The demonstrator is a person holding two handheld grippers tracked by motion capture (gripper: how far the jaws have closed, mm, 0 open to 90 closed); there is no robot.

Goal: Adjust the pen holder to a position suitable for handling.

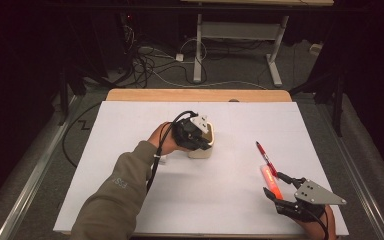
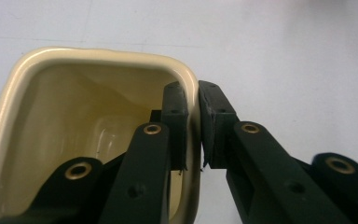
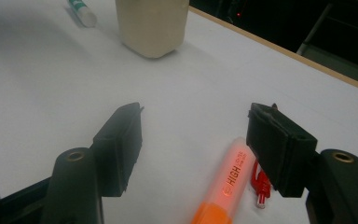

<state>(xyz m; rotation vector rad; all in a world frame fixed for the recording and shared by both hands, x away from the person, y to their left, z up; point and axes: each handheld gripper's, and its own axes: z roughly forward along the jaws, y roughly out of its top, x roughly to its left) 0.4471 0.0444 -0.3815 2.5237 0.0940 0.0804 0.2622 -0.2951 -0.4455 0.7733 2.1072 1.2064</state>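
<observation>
The left gripper (image 1: 200, 136), at the centre of the high view, has its jaws pinched on one wall of the cream cup (image 2: 98, 58): in the left gripper view one jaw sits inside the rim and the other outside, with the wall between them. The cup looks empty as far as its inside can be seen.

The right gripper (image 3: 193, 140), at the lower right of the high view, has its jaws spread wide and holds nothing. The orange highlighter (image 3: 226, 182) lies on the white table (image 1: 130, 190) between those jaws, toward the right one, and the red pen (image 1: 266, 156) lies just beside it, reaching toward the upper left. A green-and-white marker (image 3: 81, 11) lies at the upper left of the right gripper view, near the cup.

By the look of it, the cup is steadied, but nothing is in it yet; picking up the highlighter and the other pens remains.
</observation>
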